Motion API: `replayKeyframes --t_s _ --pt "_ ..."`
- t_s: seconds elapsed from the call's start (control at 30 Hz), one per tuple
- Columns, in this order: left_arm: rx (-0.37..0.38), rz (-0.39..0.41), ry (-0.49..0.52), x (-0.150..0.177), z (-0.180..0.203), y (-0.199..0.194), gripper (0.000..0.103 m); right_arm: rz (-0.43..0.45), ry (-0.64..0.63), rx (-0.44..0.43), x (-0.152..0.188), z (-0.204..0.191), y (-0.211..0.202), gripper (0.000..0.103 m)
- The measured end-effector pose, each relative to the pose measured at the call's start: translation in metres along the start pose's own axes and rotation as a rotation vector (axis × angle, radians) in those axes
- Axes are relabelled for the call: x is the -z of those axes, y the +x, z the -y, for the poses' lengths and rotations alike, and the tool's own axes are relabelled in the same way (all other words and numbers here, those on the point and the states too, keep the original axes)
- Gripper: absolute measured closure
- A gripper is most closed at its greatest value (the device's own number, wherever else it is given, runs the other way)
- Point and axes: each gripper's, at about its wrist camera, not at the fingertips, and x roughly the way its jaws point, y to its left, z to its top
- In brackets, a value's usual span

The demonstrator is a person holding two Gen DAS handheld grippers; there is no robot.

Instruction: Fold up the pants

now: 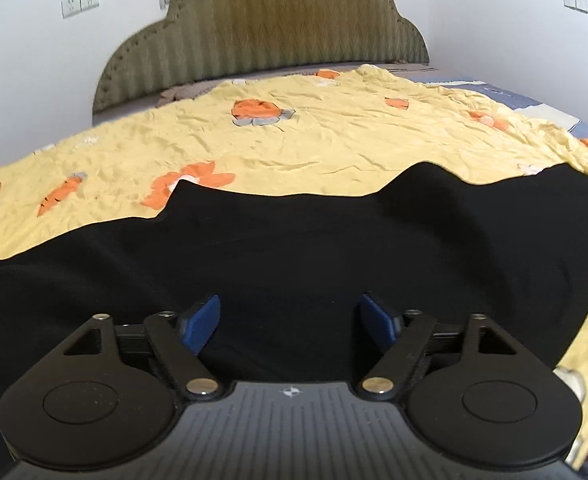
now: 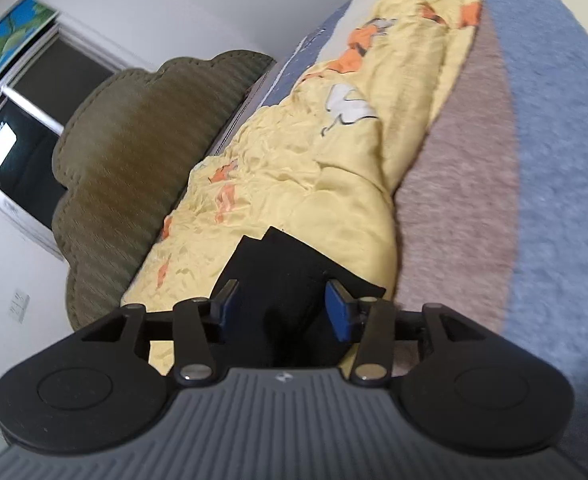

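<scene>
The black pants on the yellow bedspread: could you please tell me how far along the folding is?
Done: the black pants lie spread on the yellow bedspread, their far edge uneven; I can't tell whether any fold is made. In hand: nothing gripped. The left claw stands open over the fabric, and the right claw is open around one end. Left: the folds and the smoothing.

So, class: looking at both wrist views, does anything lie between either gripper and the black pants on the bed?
Nothing visible does. The left gripper is open directly over the black pants, which lie on the yellow quilt. The right gripper is open too, with the pants' cloth between its fingers.
</scene>
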Motion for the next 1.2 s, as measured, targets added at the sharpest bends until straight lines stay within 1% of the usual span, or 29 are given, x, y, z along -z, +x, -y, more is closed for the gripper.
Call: replayKeyframes --t_s 0.03,0.07,0.17,0.3,0.43,0.5,0.57,0.63,0.67,0.7,0.73,0.77,0.8,0.83,0.9,1.0,1.07,1.13,1.2 --pt "-0.006 0.012 0.005 0.001 0.0 0.0 0.023 0.001 -0.013 0.018 0.0 -0.002 0.002 0.071" --pt "-0.011 0.02 0.012 0.002 0.001 0.0 0.022 0.01 -0.028 0.04 0.0 -0.004 0.001 0.091" --pt "-0.015 0.026 0.018 0.002 0.001 0.001 0.022 0.033 -0.015 0.035 0.004 0.001 -0.006 0.093" --pt "-0.001 0.027 0.002 0.003 -0.001 0.0 0.021 0.076 0.007 0.058 0.012 0.01 -0.023 0.094" --pt "0.012 0.024 -0.008 0.003 -0.003 0.0 0.02 0.127 -0.009 0.066 0.013 0.009 -0.041 0.094" --pt "0.019 0.018 -0.009 0.003 -0.003 0.001 0.018 0.144 -0.036 0.076 0.013 0.006 -0.046 0.094" --pt "0.02 0.017 -0.01 0.004 -0.002 0.001 0.018 0.131 -0.051 0.104 0.012 0.009 -0.041 0.094" --pt "0.018 0.017 -0.009 0.004 -0.002 0.001 0.018 0.089 -0.016 0.128 0.012 0.019 -0.03 0.088" --pt "0.017 0.017 -0.008 0.004 -0.002 0.001 0.018 0.087 -0.003 0.141 0.013 0.021 -0.03 0.081" --pt "0.017 0.017 -0.008 0.004 -0.002 0.002 0.017 0.104 0.003 0.148 0.014 0.022 -0.033 0.077" --pt "0.016 0.017 -0.007 0.004 -0.002 0.002 0.017 0.123 0.012 0.155 0.015 0.023 -0.037 0.07" --pt "0.014 0.017 -0.005 0.004 -0.002 0.002 0.017 0.131 0.032 0.159 0.015 0.024 -0.041 0.045" --pt "0.014 0.017 -0.005 0.005 -0.002 0.002 0.017 0.136 0.057 0.159 0.015 0.027 -0.044 0.034" --pt "0.013 0.016 -0.004 0.005 -0.002 0.002 0.017 0.139 0.085 0.147 0.014 0.031 -0.046 0.035" --pt "0.013 0.016 -0.004 0.005 -0.002 0.002 0.017 0.115 0.121 0.124 0.012 0.036 -0.044 0.035" --pt "0.012 0.016 -0.003 0.005 -0.001 0.003 0.017 0.093 0.136 0.091 0.01 0.037 -0.038 0.036" --pt "0.012 0.016 -0.004 0.005 -0.001 0.002 0.017 0.083 0.17 0.036 0.009 0.038 -0.033 0.038" --pt "0.013 0.016 -0.004 0.005 -0.001 0.002 0.017 0.075 0.239 -0.035 0.007 0.041 -0.029 0.038" --pt "0.012 0.016 -0.003 0.005 -0.001 0.003 0.017 0.086 0.275 -0.092 0.007 0.04 -0.029 0.038"
